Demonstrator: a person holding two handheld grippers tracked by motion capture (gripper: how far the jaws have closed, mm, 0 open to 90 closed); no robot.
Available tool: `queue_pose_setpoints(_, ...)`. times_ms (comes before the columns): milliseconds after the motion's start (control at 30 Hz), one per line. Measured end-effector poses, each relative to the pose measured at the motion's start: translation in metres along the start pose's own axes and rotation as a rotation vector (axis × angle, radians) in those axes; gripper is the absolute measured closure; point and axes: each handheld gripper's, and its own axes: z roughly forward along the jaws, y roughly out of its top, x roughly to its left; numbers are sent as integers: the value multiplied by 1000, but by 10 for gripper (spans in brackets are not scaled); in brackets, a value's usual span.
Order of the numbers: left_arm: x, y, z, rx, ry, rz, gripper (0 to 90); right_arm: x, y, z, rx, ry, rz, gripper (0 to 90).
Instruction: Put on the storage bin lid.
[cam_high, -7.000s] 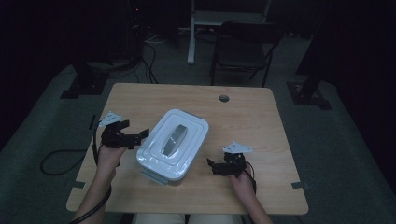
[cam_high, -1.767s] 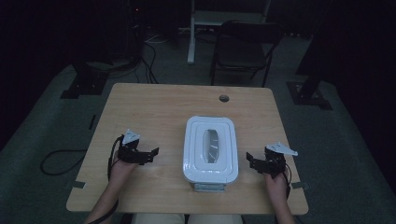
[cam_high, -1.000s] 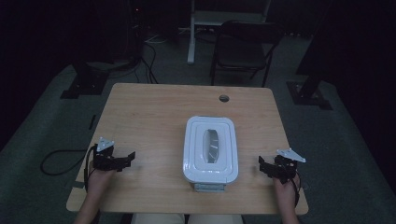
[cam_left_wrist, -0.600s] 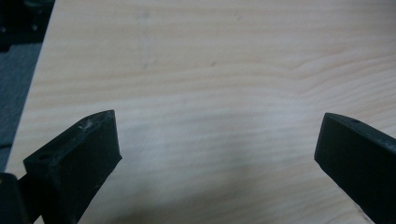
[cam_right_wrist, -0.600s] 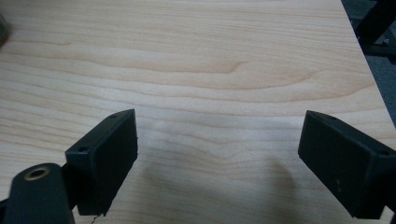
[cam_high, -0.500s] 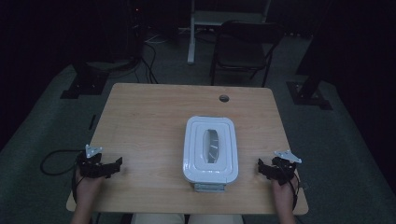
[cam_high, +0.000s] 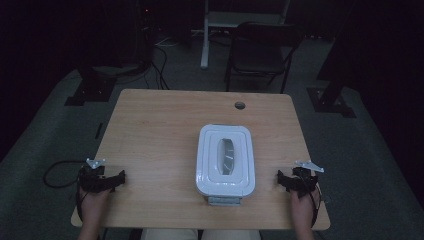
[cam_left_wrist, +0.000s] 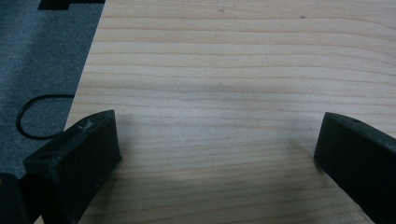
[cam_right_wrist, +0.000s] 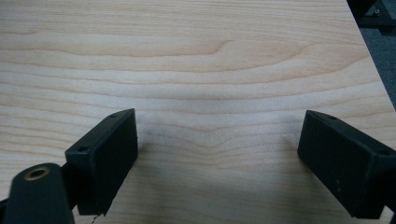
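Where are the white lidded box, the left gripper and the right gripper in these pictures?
white lidded box (cam_high: 225, 160): high view, on the lid's clear window.
left gripper (cam_high: 120, 178): high view, between its open fingertips.
right gripper (cam_high: 281, 179): high view, between its open fingertips.

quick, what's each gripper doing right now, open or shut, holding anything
Left gripper: open, holding nothing, over the table.
Right gripper: open, holding nothing, apart from the white box.
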Motion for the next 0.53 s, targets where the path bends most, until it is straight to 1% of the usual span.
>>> queue_pose_setpoints(533, 0, 0, 1, -3, 3, -7, 10, 0, 0, 0, 0, 0, 1, 119)
